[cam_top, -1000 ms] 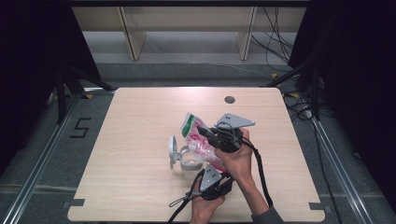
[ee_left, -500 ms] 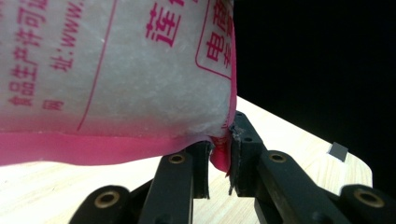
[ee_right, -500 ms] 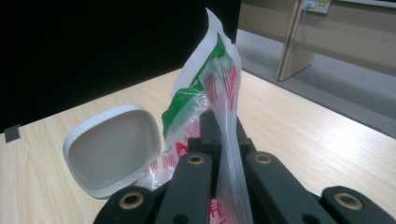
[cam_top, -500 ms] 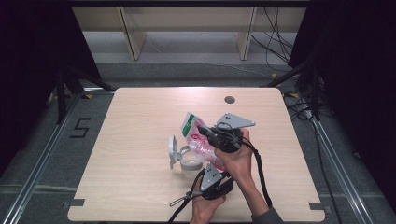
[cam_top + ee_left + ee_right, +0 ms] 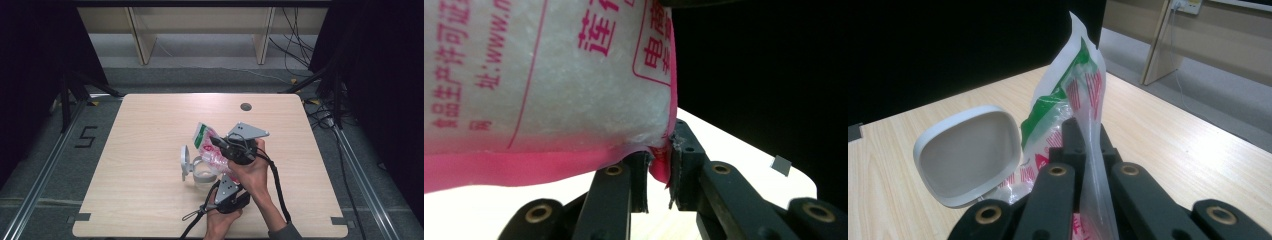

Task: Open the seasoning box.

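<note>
Pink-printed clear plastic bag (image 5: 212, 147) spans both: left gripper (image 5: 658, 175) pinches its lower corner, right gripper (image 5: 1083, 150) clamps the film above, axis upright.

Bag (image 5: 207, 145) sat near the middle of the tabletop (image 5: 150, 130), toward the near edge. Open-lidded container (image 5: 192, 167) lay just left of it. Right tongs (image 5: 216, 141) behind left tongs (image 5: 227, 186).

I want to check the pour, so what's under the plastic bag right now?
Under the plastic bag sits a white container with its lid flipped open, on the table. The bag covers the container's mouth, so its contents cannot be seen.
</note>
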`<move>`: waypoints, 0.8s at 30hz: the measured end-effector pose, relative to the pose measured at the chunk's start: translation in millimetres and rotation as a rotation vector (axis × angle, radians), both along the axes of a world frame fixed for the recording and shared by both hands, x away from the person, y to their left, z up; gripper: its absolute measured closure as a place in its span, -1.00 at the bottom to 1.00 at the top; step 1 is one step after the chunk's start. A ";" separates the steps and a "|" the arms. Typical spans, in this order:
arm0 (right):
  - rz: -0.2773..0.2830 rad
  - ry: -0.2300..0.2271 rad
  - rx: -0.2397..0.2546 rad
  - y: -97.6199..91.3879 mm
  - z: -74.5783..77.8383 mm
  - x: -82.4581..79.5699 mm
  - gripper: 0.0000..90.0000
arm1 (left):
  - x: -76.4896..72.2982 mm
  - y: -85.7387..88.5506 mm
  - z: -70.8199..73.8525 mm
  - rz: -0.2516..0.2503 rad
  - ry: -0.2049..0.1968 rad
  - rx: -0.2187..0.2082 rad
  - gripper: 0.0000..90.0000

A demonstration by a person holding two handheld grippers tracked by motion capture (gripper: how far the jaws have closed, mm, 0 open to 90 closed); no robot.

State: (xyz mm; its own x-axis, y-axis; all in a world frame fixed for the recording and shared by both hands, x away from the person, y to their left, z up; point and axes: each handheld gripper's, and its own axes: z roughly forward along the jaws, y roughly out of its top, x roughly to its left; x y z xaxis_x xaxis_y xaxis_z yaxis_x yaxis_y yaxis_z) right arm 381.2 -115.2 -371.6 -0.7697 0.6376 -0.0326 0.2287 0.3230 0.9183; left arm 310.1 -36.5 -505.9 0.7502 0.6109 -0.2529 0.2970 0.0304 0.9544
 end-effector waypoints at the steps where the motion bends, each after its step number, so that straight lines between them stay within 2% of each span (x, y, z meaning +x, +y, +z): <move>1: 0.001 0.004 0.002 0.0 0.1 0.0 1.00 | 0.0 0.5 0.1 0.003 -0.003 0.004 0.76; 2: 0.001 -0.009 0.004 -0.7 0.4 0.6 1.00 | 0.2 0.9 0.2 0.001 -0.004 0.010 0.76; 3: 0.005 0.004 0.012 -0.1 0.3 0.2 1.00 | -0.2 1.0 0.4 0.003 -0.002 0.009 0.76; 4: 0.001 -0.004 0.007 -0.2 0.5 0.0 1.00 | -0.5 0.8 0.7 0.002 -0.001 0.005 0.76; 5: 0.000 -0.012 0.005 0.2 0.5 0.1 1.00 | -1.3 1.3 1.8 0.008 0.003 0.022 0.76; 6: -0.008 0.010 0.014 1.0 0.7 -1.7 1.00 | -1.1 1.5 1.9 0.007 0.001 0.020 0.76; 8: -0.012 0.018 0.021 1.1 1.2 -2.5 1.00 | -0.5 1.7 1.6 0.006 -0.003 0.012 0.76; 10: -0.002 -0.002 0.011 0.9 1.2 -1.1 1.00 | -0.3 1.3 1.6 0.005 -0.001 0.004 0.76; 11: -0.006 0.012 0.020 1.7 1.1 -1.9 1.00 | -0.9 1.8 2.4 0.005 0.000 0.012 0.76; 13: -0.016 -0.028 0.010 3.1 0.9 -1.2 1.00 | -0.2 1.7 2.0 0.004 -0.005 0.002 0.76; 14: 0.001 -0.011 0.000 3.6 1.6 -2.1 1.00 | 0.4 1.7 1.7 -0.001 -0.004 -0.002 0.76; 16: 0.005 -0.036 -0.021 3.7 1.6 -0.9 1.00 | 0.6 1.3 1.9 -0.004 -0.003 -0.002 0.76; 17: 0.002 -0.038 -0.015 5.1 0.4 -0.5 1.00 | -0.3 1.5 2.2 0.002 -0.001 0.009 0.76; 19: 0.003 0.008 -0.011 4.1 0.7 -0.7 1.00 | 0.7 1.3 1.3 0.000 -0.002 0.000 0.76; 21: -0.005 -0.005 -0.003 4.1 0.2 0.0 1.00 | 0.8 1.3 2.0 -0.005 -0.005 -0.005 0.76; 24: 0.028 -0.012 -0.005 4.9 1.3 0.8 1.00 | 0.5 1.6 2.1 0.000 -0.004 -0.004 0.76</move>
